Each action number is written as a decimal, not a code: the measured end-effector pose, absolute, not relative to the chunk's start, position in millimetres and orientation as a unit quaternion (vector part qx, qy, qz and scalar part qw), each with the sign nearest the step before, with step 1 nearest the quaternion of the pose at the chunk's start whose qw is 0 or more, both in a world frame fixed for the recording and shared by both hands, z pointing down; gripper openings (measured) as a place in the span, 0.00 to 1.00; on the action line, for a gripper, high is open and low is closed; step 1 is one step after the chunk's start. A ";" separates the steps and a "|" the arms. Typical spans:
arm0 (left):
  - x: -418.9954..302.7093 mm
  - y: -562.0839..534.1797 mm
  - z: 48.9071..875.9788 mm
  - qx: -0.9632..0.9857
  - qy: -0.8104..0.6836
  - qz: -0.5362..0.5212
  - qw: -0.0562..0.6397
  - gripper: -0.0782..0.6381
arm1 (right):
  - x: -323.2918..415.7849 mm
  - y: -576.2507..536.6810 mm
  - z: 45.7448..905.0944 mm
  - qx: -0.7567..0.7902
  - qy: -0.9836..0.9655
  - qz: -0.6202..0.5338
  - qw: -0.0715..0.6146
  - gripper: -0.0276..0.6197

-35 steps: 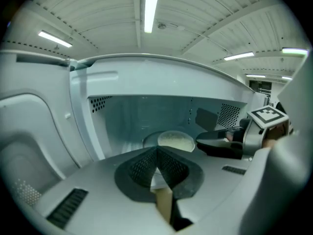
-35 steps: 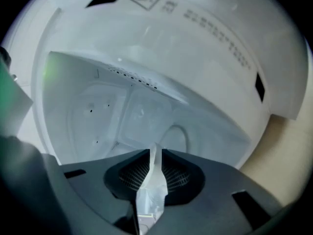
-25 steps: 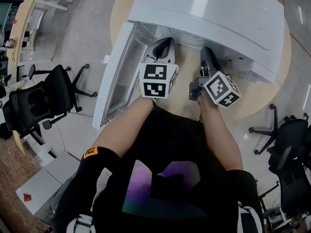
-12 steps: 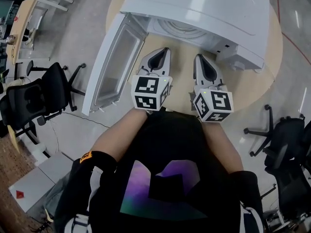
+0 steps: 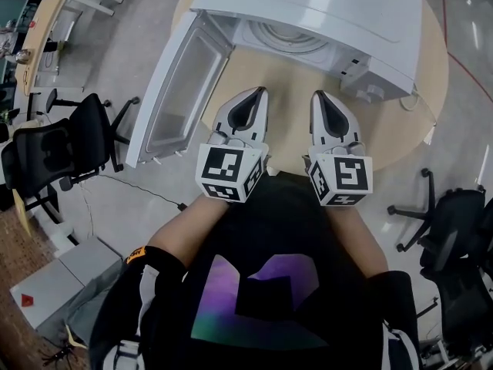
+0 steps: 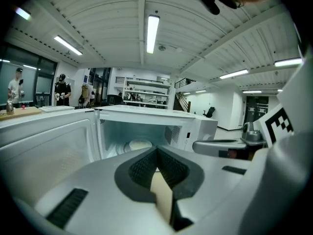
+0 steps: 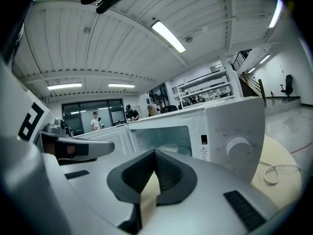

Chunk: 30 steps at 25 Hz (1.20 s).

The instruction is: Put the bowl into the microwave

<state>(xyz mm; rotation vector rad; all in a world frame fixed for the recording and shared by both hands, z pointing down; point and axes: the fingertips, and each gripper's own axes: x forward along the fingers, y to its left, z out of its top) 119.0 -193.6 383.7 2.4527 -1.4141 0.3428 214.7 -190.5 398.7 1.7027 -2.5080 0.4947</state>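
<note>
Head view shows both claws drawn back from the microwave (image 5: 323, 6) toward the person's body; a second ago they reached right up to its mouth. The left claw (image 5: 258, 92) and right claw (image 5: 320, 95) now hover side by side over the round surface (image 5: 293, 83), each with its jaws closed together and nothing between them. The bowl (image 6: 139, 145) sits inside the microwave on the turntable, well apart from both claws. I judge the placing done, with only the door (image 5: 181, 83) left hanging wide open at the left. Count: one microwave, one door, one bowl, two claws, one surface.
</note>
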 end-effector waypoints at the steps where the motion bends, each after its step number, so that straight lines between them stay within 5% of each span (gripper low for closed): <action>1: 119.4 -189.9 382.5 0.851 -0.491 0.116 0.146 0.18 | 214.2 -187.6 397.1 0.552 -0.818 0.157 0.037 0.07; 30: 37.1 -110.1 365.9 0.859 -0.484 0.120 0.120 0.18 | 130.2 -127.4 373.2 0.538 -0.830 0.123 0.081 0.07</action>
